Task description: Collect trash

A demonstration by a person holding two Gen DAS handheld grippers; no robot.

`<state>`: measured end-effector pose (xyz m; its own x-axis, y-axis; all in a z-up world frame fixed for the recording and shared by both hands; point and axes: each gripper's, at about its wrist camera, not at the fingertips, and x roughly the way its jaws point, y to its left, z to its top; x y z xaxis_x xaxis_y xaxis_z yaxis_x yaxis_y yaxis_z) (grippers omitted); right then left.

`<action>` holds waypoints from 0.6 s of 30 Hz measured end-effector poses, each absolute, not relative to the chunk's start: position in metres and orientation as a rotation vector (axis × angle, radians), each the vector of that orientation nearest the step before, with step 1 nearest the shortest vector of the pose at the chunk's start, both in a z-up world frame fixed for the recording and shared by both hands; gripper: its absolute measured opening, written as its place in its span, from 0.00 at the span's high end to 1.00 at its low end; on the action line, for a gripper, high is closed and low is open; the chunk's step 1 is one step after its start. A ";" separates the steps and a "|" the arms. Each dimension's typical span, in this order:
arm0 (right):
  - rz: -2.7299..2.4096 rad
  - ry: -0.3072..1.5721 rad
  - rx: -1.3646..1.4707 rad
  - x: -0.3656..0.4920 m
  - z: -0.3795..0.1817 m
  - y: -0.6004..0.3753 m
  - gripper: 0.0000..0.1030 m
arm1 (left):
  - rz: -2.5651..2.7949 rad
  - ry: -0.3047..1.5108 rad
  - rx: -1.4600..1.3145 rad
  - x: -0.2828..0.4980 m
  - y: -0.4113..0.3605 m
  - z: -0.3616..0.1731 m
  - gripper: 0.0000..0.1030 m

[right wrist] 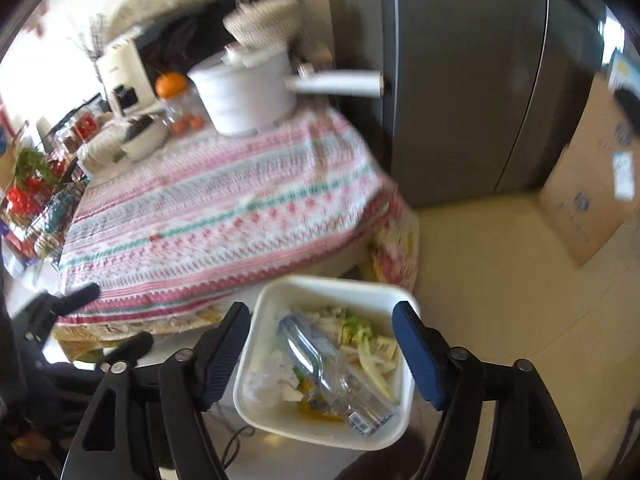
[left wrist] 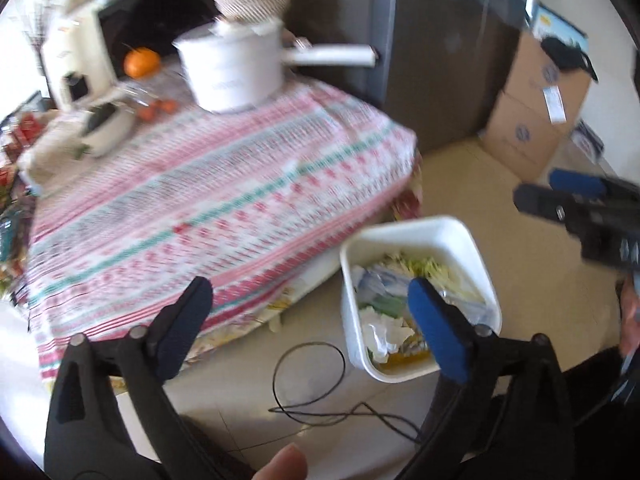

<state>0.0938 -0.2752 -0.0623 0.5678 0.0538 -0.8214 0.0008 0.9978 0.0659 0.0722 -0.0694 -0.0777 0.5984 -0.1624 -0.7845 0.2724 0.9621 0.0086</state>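
At the far left a wire rack (right wrist: pixel 48 216) holds red and green packets, beside the table covered by a pink, white and teal striped cloth (right wrist: pixel 224 216). At the cloth's back edge stand a small white bowl (right wrist: pixel 140 136), a clear jar with an orange lid (right wrist: pixel 176 96) and a white enamel saucepan with a long handle (right wrist: pixel 256 92). The left gripper (left wrist: pixel 308 312) hangs with its jaws spread wide and nothing between them, its left finger over the cloth's near edge and its blue-padded right finger over the bin. The white square plastic trash bin (right wrist: pixel 332 292) stands on the pale tile floor just beside the table's corner, holding a clear plastic bottle (right wrist: pixel 320 364), crumpled paper and vegetable scraps. The right gripper (right wrist: pixel 320 356) hovers above the bin, likewise wide open and empty. A thin black cable (left wrist: pixel 320 380) loops on the floor. Behind stands a grey refrigerator (right wrist: pixel 460 100), and at the right brown cardboard boxes (right wrist: pixel 592 184).
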 end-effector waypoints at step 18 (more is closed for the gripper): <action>-0.063 0.727 -0.022 0.016 -0.014 -0.228 0.15 | -0.117 0.770 0.074 0.028 -0.038 -0.040 0.03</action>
